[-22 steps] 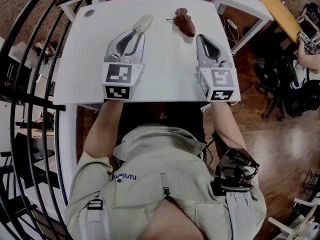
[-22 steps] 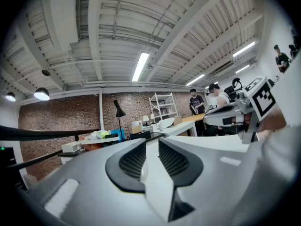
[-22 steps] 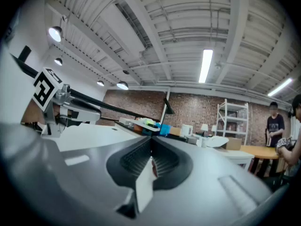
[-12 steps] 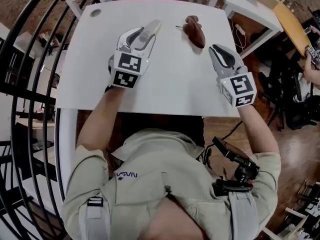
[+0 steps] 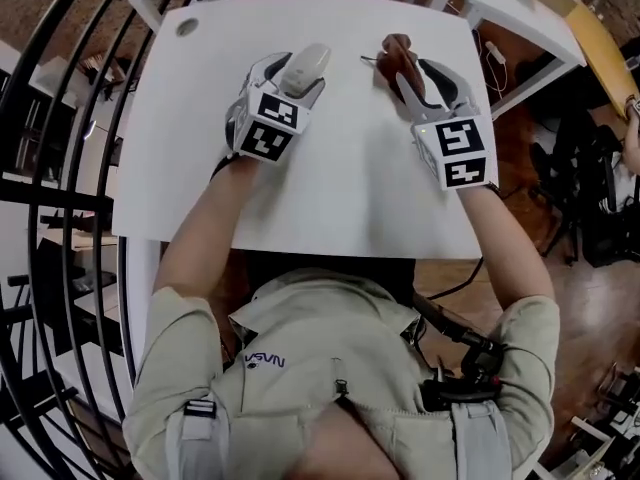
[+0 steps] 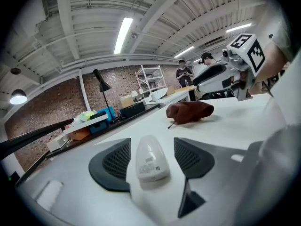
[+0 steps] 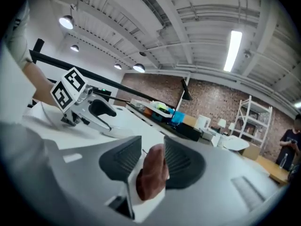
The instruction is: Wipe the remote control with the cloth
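Note:
A white remote control [image 5: 307, 64] lies on the white table [image 5: 340, 188], far left of centre. My left gripper [image 5: 293, 74] reaches around it, open. In the left gripper view the remote control [image 6: 151, 158] sits between the two dark pads [image 6: 113, 163] with a gap on each side. A crumpled reddish-brown cloth [image 5: 393, 50] lies to the right of it. My right gripper [image 5: 416, 68] is open around its near end. In the right gripper view the cloth [image 7: 151, 172] stands between the jaws, against the right pad [image 7: 181, 163] and just clear of the left one.
A small round cable hole [image 5: 187, 27] is in the table's far left corner. Black curved railing bars [image 5: 60, 168] run along the left. Another white desk [image 5: 510, 8] stands beyond the far right corner. A thin stick [image 6: 172, 125] pokes out of the cloth.
Both grippers have moved from the table's near edge toward the far side. The left one has come around the remote; the right one has swung left onto the cloth.

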Demonstrator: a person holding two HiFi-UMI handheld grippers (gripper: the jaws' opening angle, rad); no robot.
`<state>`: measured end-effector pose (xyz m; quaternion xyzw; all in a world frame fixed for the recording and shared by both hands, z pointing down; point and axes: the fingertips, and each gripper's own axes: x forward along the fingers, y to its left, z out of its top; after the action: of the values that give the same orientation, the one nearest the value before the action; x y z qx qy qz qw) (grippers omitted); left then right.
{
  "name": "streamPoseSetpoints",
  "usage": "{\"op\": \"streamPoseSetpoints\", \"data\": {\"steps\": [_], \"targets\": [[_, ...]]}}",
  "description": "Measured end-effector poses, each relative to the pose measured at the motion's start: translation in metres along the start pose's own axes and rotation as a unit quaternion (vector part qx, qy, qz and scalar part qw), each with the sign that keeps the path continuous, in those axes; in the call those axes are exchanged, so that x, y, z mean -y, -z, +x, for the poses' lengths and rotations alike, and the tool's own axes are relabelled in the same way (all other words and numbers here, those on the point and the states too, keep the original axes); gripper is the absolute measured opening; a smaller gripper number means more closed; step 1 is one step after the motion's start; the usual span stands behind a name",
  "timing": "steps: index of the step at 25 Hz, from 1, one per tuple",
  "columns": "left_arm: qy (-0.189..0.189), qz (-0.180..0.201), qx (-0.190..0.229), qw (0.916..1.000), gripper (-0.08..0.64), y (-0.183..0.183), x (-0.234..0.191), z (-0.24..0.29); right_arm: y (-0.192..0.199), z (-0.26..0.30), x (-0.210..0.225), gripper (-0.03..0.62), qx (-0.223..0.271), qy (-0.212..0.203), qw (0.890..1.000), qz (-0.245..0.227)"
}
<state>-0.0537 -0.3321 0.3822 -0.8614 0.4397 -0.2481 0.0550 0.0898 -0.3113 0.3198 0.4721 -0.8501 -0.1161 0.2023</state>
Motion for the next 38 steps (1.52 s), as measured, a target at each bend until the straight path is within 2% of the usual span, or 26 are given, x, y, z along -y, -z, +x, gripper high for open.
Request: {"op": "streamPoseSetpoints", "data": {"steps": [5,9,13,18,23,24,25,26,30,32,34,36,37,38], "targets": [[0.008,0.013,-0.048,0.9988,0.276,0.01,-0.004,0.023,0.014,0.012,0.005,0.138,-0.012,-0.008,1.0,0.005],[0.035,0.013,-0.087,0.9955,0.276,0.018,-0.001,0.036,0.029,0.023,0.009,0.163,-0.031,-0.015,0.999,0.005],[0.07,-0.026,-0.124,0.9895,0.316,0.025,0.001,0.044,0.037,0.037,0.009,0.198,-0.049,-0.033,0.998,0.014],[0.084,-0.08,-0.131,0.9846,0.33,0.031,-0.008,0.046,0.051,0.053,0.01,0.215,-0.078,-0.045,0.995,0.036],[0.092,-0.093,-0.132,0.9826,0.313,0.031,-0.009,0.047,0.075,0.068,0.007,0.233,-0.134,-0.067,0.986,0.077],[0.087,-0.096,-0.134,0.9824,0.311,0.03,-0.011,0.045,0.078,0.07,0.005,0.229,-0.146,-0.073,0.983,0.082],[0.082,-0.102,-0.135,0.9821,0.308,0.03,-0.013,0.043,0.08,0.071,0.002,0.145,-0.156,-0.077,0.981,0.084],[0.078,-0.113,-0.133,0.9816,0.307,0.03,-0.014,0.042,0.081,0.07,0.001,0.129,-0.161,-0.078,0.98,0.082],[0.061,-0.154,-0.081,0.9828,0.304,0.01,-0.015,0.026,0.06,0.05,-0.002,0.106,-0.12,-0.056,0.989,0.069],[0.054,-0.165,-0.038,0.984,0.302,-0.007,-0.013,0.005,0.035,0.03,-0.006,0.103,-0.077,-0.043,0.994,0.065],[0.062,-0.187,0.018,0.9803,0.302,-0.028,-0.002,-0.022,0.002,0.002,-0.015,0.103,-0.021,-0.036,0.997,0.061],[0.086,-0.22,0.075,0.9688,0.302,-0.046,0.015,-0.054,-0.028,-0.031,-0.029,0.103,0.034,-0.034,0.997,0.057],[0.107,-0.245,0.105,0.9579,0.302,-0.055,0.026,-0.073,-0.043,-0.05,-0.037,0.103,0.064,-0.035,0.996,0.052],[0.133,-0.279,0.139,0.9409,0.302,-0.065,0.037,-0.095,-0.059,-0.07,-0.047,0.103,0.096,-0.036,0.994,0.045]]}}
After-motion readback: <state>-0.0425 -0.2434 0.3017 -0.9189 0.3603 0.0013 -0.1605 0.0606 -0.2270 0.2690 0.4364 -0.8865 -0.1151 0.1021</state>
